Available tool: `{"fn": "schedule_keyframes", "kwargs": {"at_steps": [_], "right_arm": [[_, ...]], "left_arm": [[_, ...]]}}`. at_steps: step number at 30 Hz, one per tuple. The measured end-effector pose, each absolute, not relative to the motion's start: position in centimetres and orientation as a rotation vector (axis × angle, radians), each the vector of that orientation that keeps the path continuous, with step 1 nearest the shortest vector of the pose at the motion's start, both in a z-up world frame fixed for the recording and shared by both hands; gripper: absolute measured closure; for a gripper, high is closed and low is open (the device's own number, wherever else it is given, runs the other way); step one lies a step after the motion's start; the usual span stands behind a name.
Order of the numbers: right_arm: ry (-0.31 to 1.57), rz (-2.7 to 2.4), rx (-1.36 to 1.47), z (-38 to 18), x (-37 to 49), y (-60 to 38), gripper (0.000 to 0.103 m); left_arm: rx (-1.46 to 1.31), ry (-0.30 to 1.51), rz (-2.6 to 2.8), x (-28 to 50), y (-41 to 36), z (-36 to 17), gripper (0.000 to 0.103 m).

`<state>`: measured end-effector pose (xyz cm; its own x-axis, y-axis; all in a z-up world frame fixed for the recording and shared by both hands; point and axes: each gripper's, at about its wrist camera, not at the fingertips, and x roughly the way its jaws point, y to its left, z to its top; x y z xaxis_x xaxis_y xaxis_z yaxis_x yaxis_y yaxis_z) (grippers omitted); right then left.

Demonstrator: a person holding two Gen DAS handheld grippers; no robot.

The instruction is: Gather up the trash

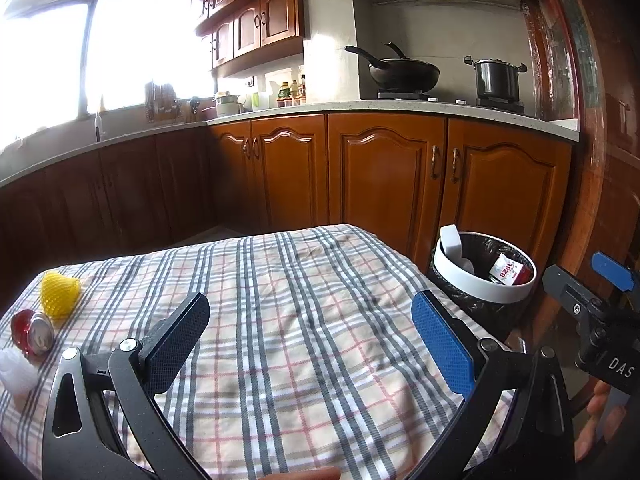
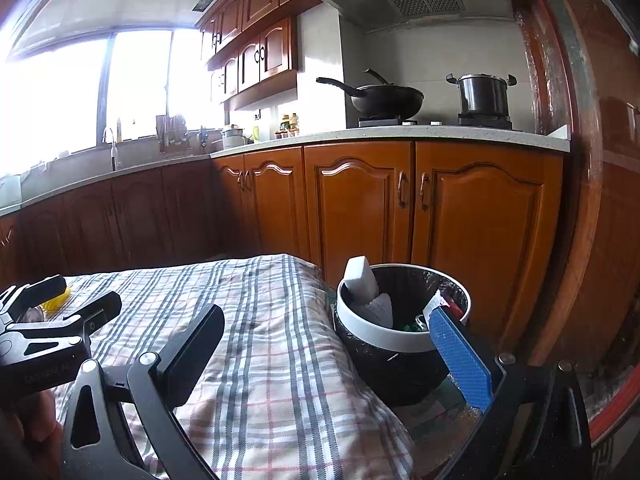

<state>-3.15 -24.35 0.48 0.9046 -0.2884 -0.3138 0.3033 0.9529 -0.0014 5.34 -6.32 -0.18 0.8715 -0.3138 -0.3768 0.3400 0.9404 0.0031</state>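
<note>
A yellow foam net (image 1: 59, 294), a crushed red can (image 1: 34, 332) and a white crumpled piece (image 1: 16, 372) lie at the left edge of the checked tablecloth (image 1: 280, 300). My left gripper (image 1: 312, 332) is open and empty above the cloth, well right of them. A bin (image 1: 486, 276) with a white rim and black liner stands right of the table and holds white foam and a red wrapper. My right gripper (image 2: 328, 352) is open and empty near the bin (image 2: 400, 320), at the table's right edge. The left gripper (image 2: 60, 304) shows at the left in the right wrist view, with the yellow net (image 2: 58, 302) partly hidden behind it.
Wooden kitchen cabinets (image 1: 380, 176) run behind the table under a white counter. A wok (image 1: 400, 72) and a pot (image 1: 496, 78) sit on the stove. A red door frame (image 1: 592, 160) stands to the right of the bin.
</note>
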Motion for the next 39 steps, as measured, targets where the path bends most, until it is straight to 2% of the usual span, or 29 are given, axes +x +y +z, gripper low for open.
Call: {"fn": "schedule_keyframes", "kwargs": {"at_steps": [39], "right_arm": [[0.308,-0.288,0.076,0.84,-3.27,-24.47,0.0]], "left_arm": [[0.089,0.375,-0.343,5.01,-6.73,0.28,0.0]]}}
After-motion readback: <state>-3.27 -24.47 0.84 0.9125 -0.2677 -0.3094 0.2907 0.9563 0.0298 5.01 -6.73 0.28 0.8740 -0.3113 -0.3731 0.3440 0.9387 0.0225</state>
